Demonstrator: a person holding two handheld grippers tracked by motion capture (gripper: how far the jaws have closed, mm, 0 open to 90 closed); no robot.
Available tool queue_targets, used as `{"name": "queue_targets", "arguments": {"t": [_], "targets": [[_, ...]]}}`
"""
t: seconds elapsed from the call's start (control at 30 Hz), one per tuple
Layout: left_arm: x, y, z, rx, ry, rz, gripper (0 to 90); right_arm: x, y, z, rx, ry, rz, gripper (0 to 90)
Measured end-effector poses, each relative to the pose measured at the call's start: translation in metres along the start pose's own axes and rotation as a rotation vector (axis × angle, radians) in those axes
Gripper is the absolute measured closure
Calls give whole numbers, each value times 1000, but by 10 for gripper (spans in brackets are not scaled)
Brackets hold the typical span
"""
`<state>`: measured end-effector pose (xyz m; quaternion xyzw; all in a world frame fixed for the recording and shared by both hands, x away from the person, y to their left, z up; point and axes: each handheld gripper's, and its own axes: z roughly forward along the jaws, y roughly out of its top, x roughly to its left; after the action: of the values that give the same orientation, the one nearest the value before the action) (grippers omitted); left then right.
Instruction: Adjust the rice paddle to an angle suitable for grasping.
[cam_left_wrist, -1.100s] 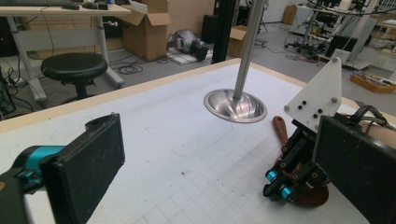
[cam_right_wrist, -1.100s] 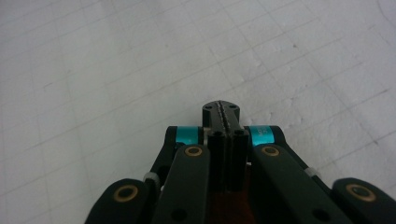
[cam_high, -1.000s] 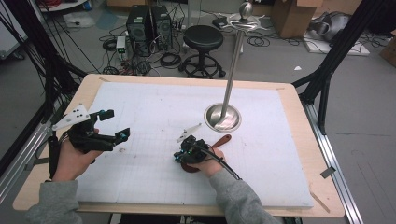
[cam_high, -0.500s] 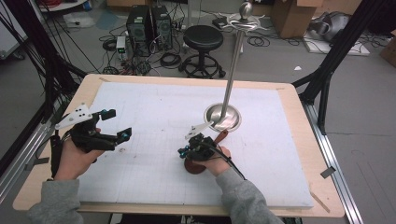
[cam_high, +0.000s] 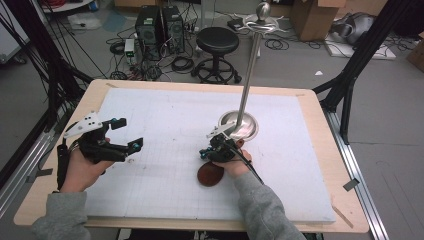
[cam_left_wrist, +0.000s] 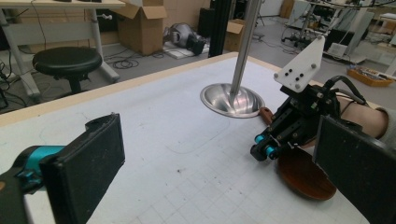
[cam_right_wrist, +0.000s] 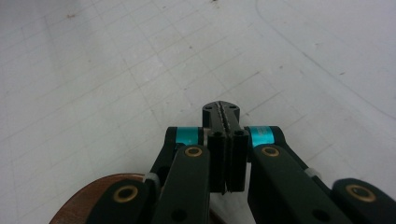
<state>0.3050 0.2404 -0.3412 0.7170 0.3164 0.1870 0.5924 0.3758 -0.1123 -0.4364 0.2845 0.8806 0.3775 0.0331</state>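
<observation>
right tongs (cam_high: 204, 153) shifted since a second ago: they moved up toward the stand base (cam_high: 239, 125) half a second back, now sit a bit lower at 6 o'clock of it, jaws pressed together. the right gripper view shows no visible gap and nothing seen between them. brown spoon (cam_high: 210, 174) lies on the bench (cam_high: 310, 165) under that hand, bowl at 6 o'clock of the tongs, handle hidden beneath the hand, so can't tell if it's gripped. left tongs (cam_high: 128, 134) wide open, empty, parked at 9 o'clock, barely moved. reads like the spoon is being repositioned near the stand; hanging not begun.
</observation>
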Motion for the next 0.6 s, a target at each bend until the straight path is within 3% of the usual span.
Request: {"name": "queue_targets", "arguments": {"t": [0.23,0.6], "targets": [[0,1,-2,-5,1,2,27,4,-1,0,34,-5,-17,898],[-1,-1,0,5,-4,2,27,5,-9,-7,37,12,-4,898]]}}
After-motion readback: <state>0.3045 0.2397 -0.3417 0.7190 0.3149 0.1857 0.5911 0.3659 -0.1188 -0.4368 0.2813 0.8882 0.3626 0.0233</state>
